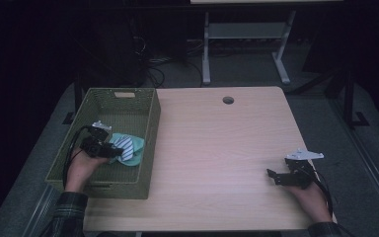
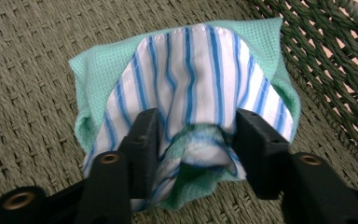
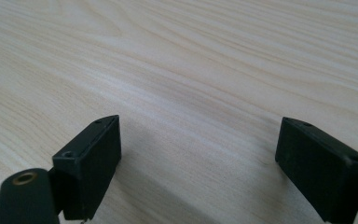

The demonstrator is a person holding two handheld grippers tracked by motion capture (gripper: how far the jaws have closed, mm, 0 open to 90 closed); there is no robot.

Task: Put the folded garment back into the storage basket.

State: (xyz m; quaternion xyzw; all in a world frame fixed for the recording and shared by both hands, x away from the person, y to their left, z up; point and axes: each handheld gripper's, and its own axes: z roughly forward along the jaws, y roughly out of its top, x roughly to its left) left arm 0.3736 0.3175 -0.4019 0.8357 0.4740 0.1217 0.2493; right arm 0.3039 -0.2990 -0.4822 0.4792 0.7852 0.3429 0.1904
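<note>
While the folded cloths (image 2: 200, 88), a blue-striped one on a mint-green one, lie on the woven floor of the green basket (image 1: 148, 123), the left tongs (image 1: 114, 151) straddle their near edge with jaws parted, apparently releasing them there. Well right of the basket, the right tongs (image 1: 272, 176) rest open and empty on the bench (image 1: 217, 148).

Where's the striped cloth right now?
In the high view the striped cloth lies on a green cloth inside the woven basket at the table's left, between the left gripper and its open jaws.
</note>
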